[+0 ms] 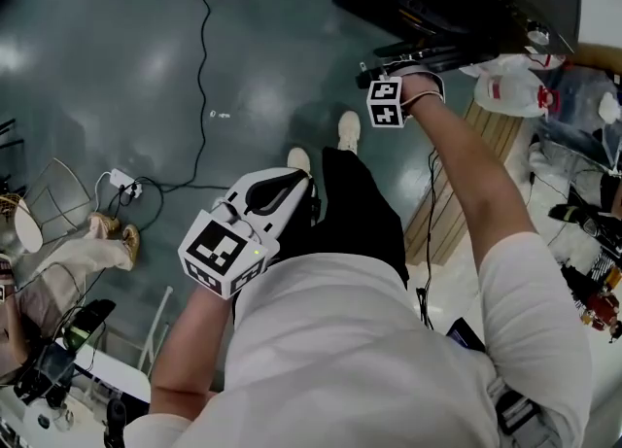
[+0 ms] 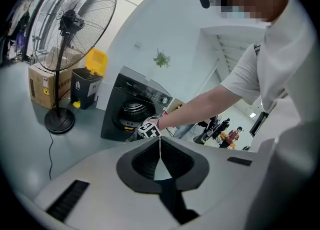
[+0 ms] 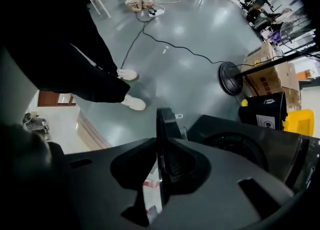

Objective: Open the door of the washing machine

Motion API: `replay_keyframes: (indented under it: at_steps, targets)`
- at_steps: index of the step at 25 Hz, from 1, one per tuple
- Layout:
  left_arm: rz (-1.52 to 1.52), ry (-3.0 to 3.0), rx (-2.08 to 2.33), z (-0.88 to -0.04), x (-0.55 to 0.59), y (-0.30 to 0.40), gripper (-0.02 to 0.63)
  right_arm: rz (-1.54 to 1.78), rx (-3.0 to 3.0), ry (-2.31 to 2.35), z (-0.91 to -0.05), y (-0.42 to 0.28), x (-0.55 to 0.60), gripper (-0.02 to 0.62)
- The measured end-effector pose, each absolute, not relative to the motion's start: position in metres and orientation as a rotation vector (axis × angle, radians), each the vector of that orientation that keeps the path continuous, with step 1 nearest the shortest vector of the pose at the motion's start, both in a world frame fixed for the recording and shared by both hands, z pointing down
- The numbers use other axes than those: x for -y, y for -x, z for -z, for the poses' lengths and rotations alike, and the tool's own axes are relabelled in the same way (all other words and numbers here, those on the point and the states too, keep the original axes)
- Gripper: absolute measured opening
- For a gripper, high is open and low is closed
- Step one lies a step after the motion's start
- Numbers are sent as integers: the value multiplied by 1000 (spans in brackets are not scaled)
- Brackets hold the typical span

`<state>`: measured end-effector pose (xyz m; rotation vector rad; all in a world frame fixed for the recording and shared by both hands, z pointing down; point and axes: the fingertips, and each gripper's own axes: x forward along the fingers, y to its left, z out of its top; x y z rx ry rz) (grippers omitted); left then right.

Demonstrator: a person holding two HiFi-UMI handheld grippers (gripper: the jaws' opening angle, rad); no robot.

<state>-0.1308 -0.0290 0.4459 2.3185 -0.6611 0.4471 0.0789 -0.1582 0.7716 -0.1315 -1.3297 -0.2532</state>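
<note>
dark grey washing machine (image 2: 142,94) stands upright; its black door (image 3: 165,124) hangs partly open.

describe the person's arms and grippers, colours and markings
Left gripper: a pale grey shell with dark grey pads. Right gripper looks dark in its own view. Each carries a cube of black-and-white square markers. Short white sleeves.

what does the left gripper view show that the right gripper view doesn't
Only the left gripper view: the fan's round grille, the washing machine seen from the front, and the person's arm reaching to it. Only the right gripper view: the white shoes and the door's edge, clamped in the right hand-held gripper. Both: the washing machine, the fan's base, the cardboard box and the black bin.
</note>
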Motion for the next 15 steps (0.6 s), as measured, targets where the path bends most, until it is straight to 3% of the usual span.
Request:
replay_keyframes:
  at_steps: [15]
  targets:
    - [-458,-2318,675,-435,21,45,20,362,1360,209,-772,-93,128,69]
